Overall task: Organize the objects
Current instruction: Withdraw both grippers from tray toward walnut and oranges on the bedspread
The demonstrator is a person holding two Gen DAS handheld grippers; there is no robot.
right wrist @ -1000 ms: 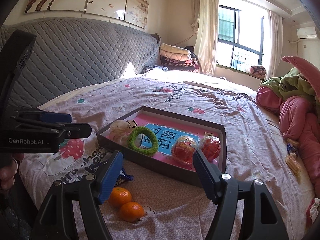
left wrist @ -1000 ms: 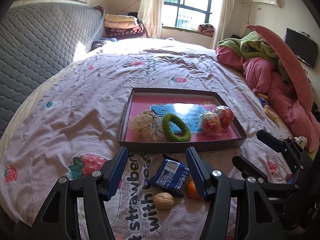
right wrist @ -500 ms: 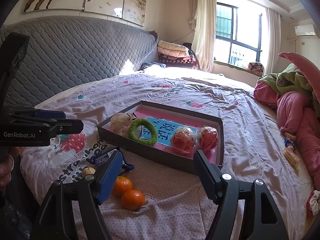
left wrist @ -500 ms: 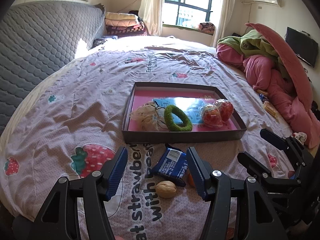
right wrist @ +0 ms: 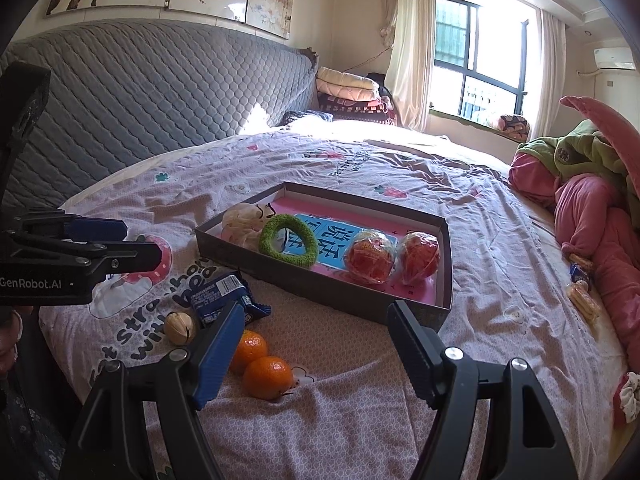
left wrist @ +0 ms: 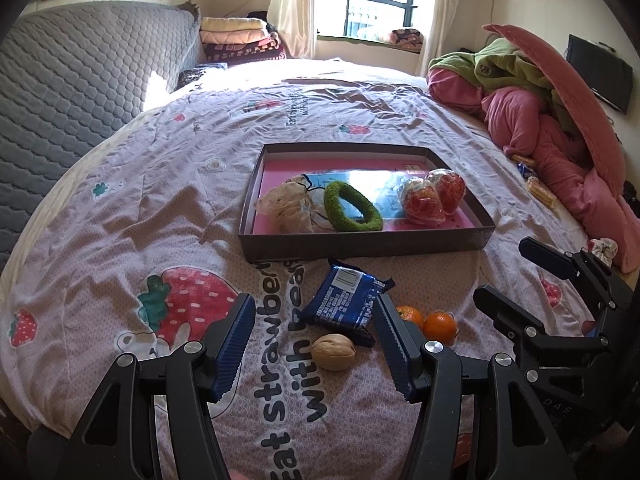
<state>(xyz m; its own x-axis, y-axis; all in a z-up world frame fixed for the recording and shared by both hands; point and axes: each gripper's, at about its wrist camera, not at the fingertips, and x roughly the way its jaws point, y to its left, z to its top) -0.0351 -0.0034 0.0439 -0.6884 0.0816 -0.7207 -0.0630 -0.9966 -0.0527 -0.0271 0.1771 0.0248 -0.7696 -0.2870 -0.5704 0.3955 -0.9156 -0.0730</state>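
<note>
A shallow dark box point(left wrist: 360, 245) point(right wrist: 320, 284) lies on the bed, holding a white mesh pouch point(left wrist: 286, 208), a green ring point(left wrist: 352, 210) point(right wrist: 289, 240) and two red wrapped balls point(left wrist: 434, 196) point(right wrist: 370, 256). In front of it lie a blue snack packet point(left wrist: 346, 302) point(right wrist: 218, 294), a walnut point(left wrist: 333, 352) point(right wrist: 180, 328) and two oranges point(left wrist: 440, 326) point(right wrist: 267, 376). My left gripper point(left wrist: 314, 346) hangs open above the walnut and packet, gripping nothing. My right gripper point(right wrist: 316, 354) is open just right of the oranges, empty.
A grey quilted headboard point(right wrist: 140, 100) bounds the bed on the left. Pink and green bedding point(left wrist: 560, 120) is heaped at the right edge, with small snack packets point(right wrist: 582, 292) beside it. Folded blankets point(left wrist: 240, 38) sit near the window.
The left gripper has sunk and drawn back a little, so the packet, walnut and oranges show more fully between its fingers. The right gripper has barely shifted.
</note>
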